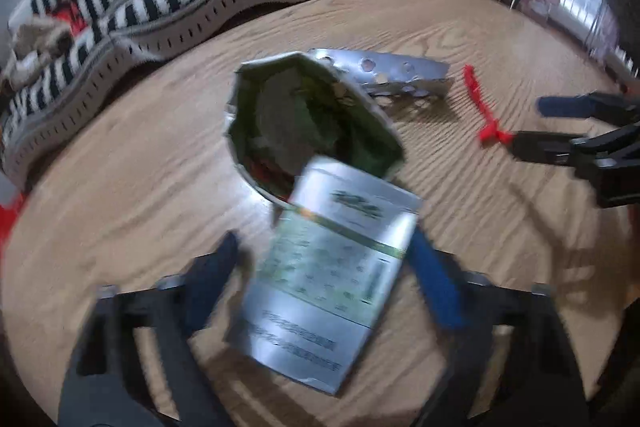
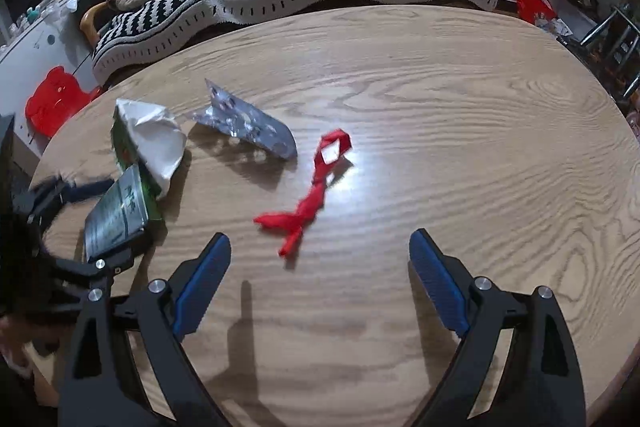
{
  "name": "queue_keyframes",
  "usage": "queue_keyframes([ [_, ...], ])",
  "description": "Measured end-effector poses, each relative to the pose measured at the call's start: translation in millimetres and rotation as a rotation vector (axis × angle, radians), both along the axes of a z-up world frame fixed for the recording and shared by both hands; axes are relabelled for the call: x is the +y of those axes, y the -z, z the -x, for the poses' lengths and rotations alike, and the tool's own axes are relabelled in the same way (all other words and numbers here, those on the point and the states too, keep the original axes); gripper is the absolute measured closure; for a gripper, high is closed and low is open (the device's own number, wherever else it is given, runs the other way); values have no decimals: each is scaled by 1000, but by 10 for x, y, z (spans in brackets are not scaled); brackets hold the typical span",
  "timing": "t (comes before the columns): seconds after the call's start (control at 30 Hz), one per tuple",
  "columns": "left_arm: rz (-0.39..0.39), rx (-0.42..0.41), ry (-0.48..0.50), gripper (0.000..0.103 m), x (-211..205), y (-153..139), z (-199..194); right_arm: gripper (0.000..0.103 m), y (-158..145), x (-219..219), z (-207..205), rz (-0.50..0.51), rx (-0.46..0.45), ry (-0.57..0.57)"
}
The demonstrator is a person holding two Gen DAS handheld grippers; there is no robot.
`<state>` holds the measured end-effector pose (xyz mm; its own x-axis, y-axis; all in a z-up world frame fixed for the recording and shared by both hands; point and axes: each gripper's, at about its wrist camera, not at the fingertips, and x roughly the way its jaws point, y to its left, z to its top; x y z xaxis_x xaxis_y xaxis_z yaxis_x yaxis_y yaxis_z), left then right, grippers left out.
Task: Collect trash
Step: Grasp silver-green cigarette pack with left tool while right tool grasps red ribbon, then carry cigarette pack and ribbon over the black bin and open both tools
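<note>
Trash collection barely begun; four pieces lie on the table.
Left hand-held gripper gapes around the pouch, not clamped; right hand-held gripper open near the red strip; green bag and foil untouched.

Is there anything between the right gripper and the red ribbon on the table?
Nothing visible. The right gripper is open, and only bare table lies between its fingers and the red ribbon. The foil blister pack sits beyond the ribbon, out of the way.
</note>
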<state>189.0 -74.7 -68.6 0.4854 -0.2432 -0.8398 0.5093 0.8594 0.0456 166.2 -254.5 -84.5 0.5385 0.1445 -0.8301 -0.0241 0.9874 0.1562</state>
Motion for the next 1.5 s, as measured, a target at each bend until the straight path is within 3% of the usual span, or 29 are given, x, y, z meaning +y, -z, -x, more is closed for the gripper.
queue_keyframes([
  [0.13,-41,-23,-48,41,-38,-21,103,15,63,67,-141,1,9,21],
  [0.23,-49,-9,-96,45,-25,-36,178,16,103,153,-223,60,5,22],
  [0.33,-38,-22,-120,45,2,-96,276,25,105,194,-266,92,-13,28],
  [0.4,5,-13,-135,45,32,-184,332,35,108,221,-270,125,-28,23],
  [0.43,22,-7,-140,45,47,-213,355,48,103,227,-269,122,-36,14],
  [0.47,45,8,-144,45,63,-250,381,71,83,241,-255,123,-44,2],
  [0.5,73,26,-144,45,78,-275,412,84,74,256,-232,119,-43,-6],
  [0.53,99,32,-152,45,101,-311,448,90,69,270,-221,108,-36,-16],
  [0.77,101,-2,-203,45,92,-454,592,91,-52,207,31,45,-24,-54],
  [1.03,112,-35,-222,45,-118,-570,747,91,-353,-37,525,46,-71,-49],
  [1.3,141,-42,-193,45,-606,-638,905,91,-552,-584,990,65,-101,18],
  [1.5,161,-61,-91,45,-1255,-724,1047,91,-697,-1203,1418,79,-125,118],
])
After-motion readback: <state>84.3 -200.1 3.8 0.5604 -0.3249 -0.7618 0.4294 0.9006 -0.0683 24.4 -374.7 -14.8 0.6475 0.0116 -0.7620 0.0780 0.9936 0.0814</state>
